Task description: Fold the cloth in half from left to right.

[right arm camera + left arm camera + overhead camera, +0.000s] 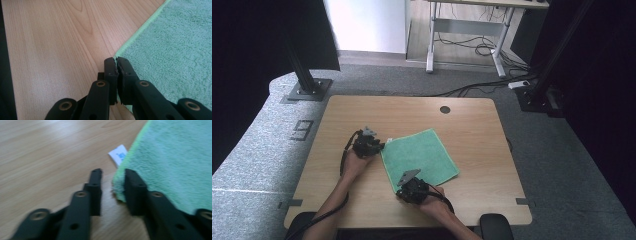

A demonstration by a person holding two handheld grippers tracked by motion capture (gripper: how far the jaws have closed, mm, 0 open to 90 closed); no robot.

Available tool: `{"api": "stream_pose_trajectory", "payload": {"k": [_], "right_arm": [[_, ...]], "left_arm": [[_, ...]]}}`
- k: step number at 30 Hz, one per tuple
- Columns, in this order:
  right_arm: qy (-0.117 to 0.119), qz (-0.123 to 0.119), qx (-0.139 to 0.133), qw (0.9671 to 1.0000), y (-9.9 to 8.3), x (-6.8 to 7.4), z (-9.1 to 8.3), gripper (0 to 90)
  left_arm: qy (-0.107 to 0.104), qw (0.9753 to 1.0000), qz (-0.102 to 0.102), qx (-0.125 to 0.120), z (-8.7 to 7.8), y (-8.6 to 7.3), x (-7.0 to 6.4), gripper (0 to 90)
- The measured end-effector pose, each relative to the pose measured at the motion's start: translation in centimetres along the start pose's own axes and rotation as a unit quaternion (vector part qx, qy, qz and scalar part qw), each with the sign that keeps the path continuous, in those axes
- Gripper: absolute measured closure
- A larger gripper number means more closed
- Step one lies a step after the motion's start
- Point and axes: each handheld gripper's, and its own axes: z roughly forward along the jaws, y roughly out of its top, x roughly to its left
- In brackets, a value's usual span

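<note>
High view: green cloth [419,157] flat on wooden worktop [472,130], grey carpet around. Left gripper view: left gripper [113,173] fingers apart, straddling a cloth corner beside a white label [118,154]. Right gripper view: right gripper [116,60] fingers closed, pinching another cloth [172,55] corner.

Grey carpet floor [377,80]; white-legged desk [467,30] behind; cables [472,47] underneath.

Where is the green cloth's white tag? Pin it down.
In the left gripper view, the white tag sticks out from the green cloth onto bare table, just beyond the left gripper.
</note>
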Motion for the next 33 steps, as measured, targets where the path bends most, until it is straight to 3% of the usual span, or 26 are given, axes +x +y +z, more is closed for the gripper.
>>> {"api": "stream_pose_trajectory", "payload": {"k": [4, 11, 17, 23, 33], "right_arm": [[0.006, 0.005, 0.000, 1.0000, 0.0, -0.2, 0.0, 85.6], [0.013, 0.000, 0.001, 0.9999, 0.8, 0.1, 0.5, 86.9], [0.018, -0.017, -0.010, 0.9996, 2.4, 1.0, 1.1, 87.3], [0.014, -0.016, -0.031, 0.9993, 2.7, 0.9, -0.2, 87.4], [-0.006, 0.004, -0.052, 0.9986, 1.8, -0.5, -2.5, 87.5]], "left_arm": [[-0.016, 0.9998, -0.006, 0.004, 0.0, 0.1, -0.1, 86.4], [-0.006, 0.9998, -0.014, 0.009, -1.3, 0.3, 0.8, 88.2], [0.013, 0.9998, -0.016, 0.007, -2.8, 0.4, 1.5, 88.2], [0.021, 0.9996, -0.020, 0.005, -3.1, 0.8, 1.5, 87.7], [0.024, 0.9997, -0.007, -0.005, -2.9, 2.1, 0.8, 87.4]]}}
